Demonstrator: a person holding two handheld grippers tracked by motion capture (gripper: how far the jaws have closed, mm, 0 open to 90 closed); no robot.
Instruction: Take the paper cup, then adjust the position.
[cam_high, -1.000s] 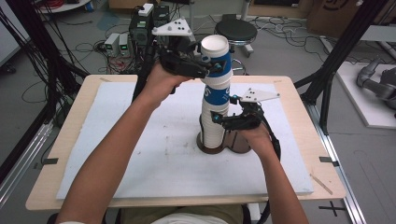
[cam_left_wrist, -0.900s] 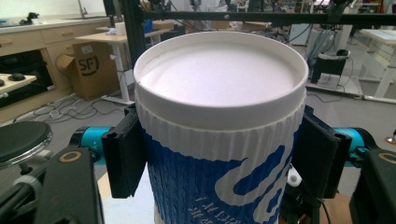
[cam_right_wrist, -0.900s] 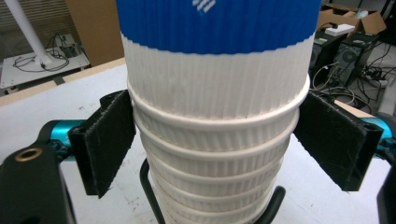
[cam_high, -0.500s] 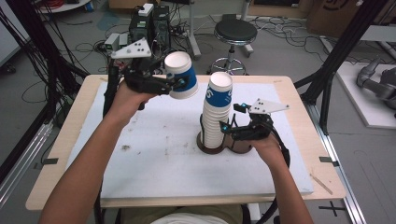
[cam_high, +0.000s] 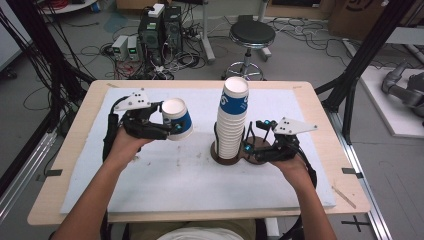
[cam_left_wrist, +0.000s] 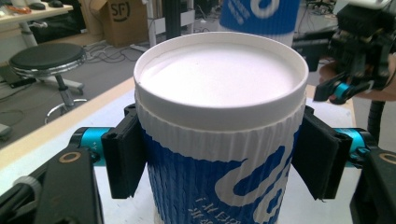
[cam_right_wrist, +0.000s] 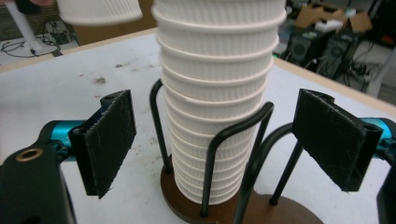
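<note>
Pinching a single cup (cam_high: 177, 118) across its ribbed sleeve, the left tongs (cam_high: 161, 126) carry it tipped on its side above the counter (cam_high: 70, 165), well to the left of the stack (cam_high: 232, 117). Their pads press the wall just under the rolled rim, as the left gripper view shows (cam_left_wrist: 219, 140). Thin paper like this is probably very light and easily crushed, so a gentle hold near the rim, where the wall is stiffest, seems best. The right tongs (cam_high: 253, 149) stand spread, pads either side of the wire holder (cam_right_wrist: 233, 154) at the stack's foot, touching nothing that I can see.
</note>
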